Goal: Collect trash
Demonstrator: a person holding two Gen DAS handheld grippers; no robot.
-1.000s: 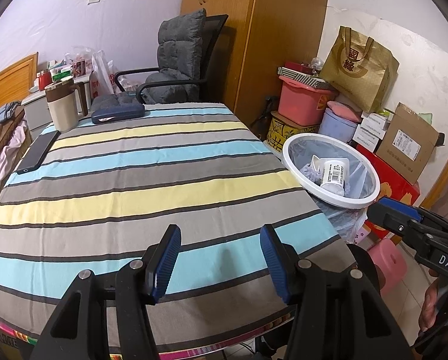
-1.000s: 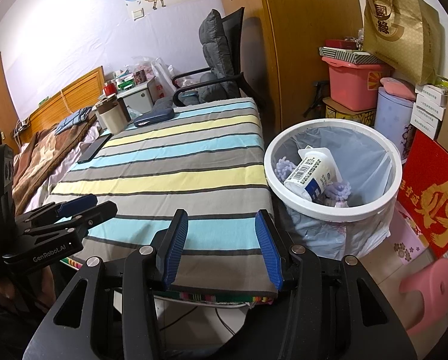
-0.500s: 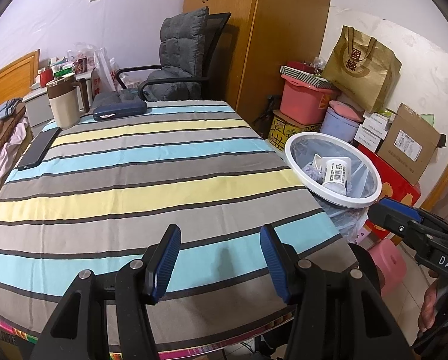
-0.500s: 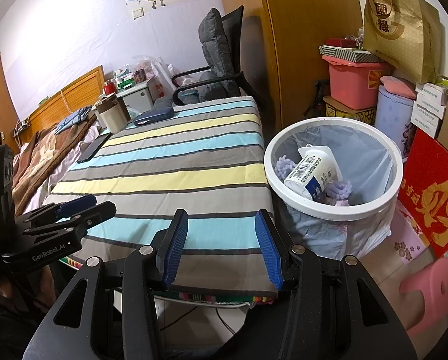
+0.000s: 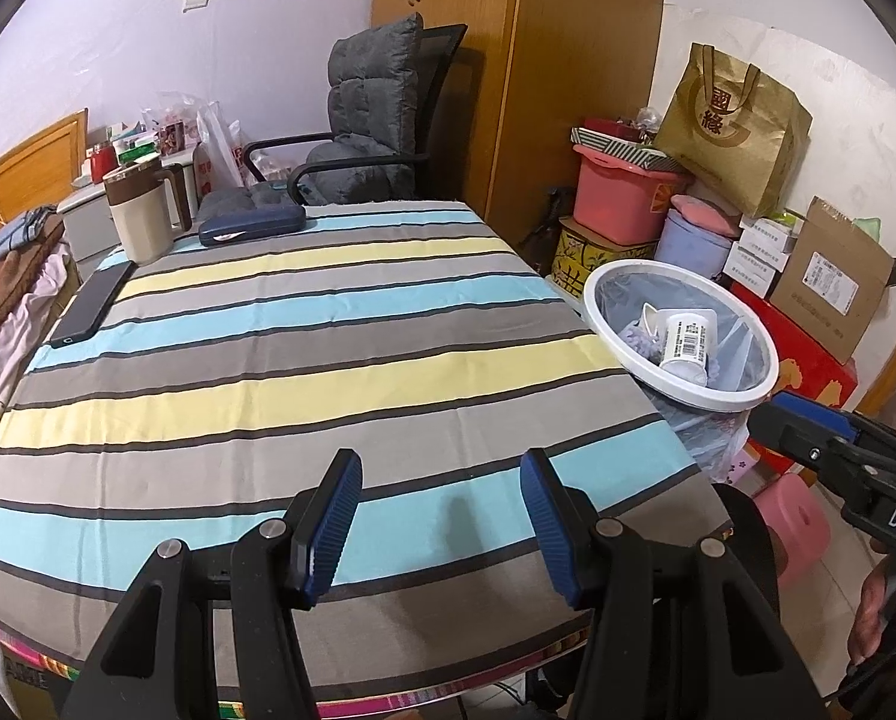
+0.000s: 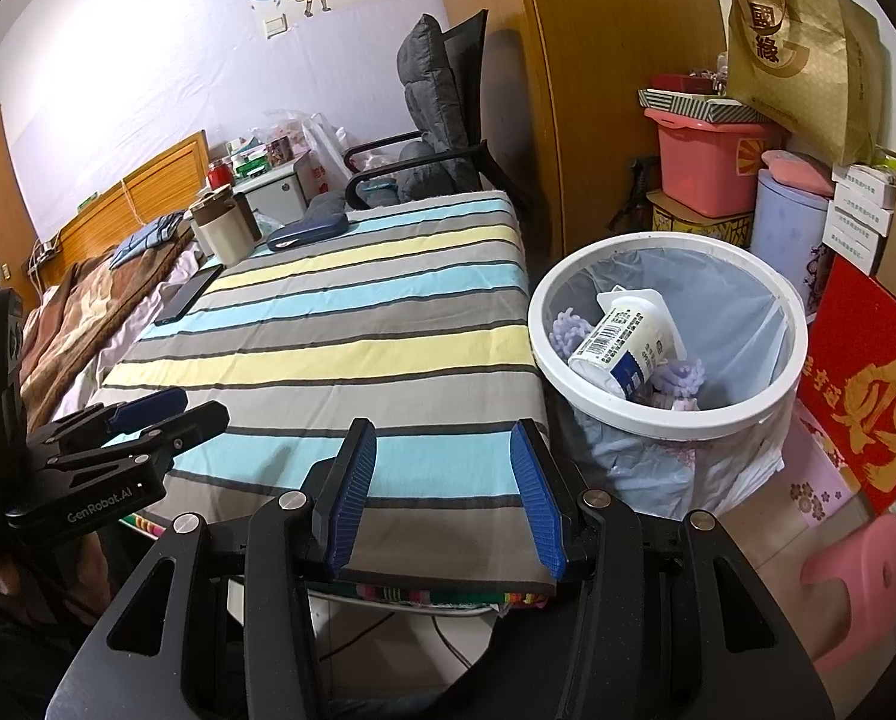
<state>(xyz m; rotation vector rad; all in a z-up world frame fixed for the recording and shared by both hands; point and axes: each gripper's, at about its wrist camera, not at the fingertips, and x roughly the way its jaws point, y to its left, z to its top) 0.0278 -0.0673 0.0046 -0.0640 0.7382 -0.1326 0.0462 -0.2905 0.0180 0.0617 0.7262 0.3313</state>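
A white trash bin with a clear liner stands on the floor at the right edge of the striped table. Inside lie a white labelled cup and purple crumpled bits. The bin also shows in the left wrist view with the cup. My left gripper is open and empty above the table's front edge. My right gripper is open and empty over the table's front right corner, left of the bin. Each gripper shows in the other's view: the right one, the left one.
At the table's far left stand a beige lidded jug, a dark blue case and a black phone. A grey office chair stands behind. Boxes, a pink tub and a gold bag crowd the right wall. A pink stool is on the floor.
The left wrist view has shifted slightly, so the table and bin sit a little lower and farther. The right gripper has barely moved. Both stay open.
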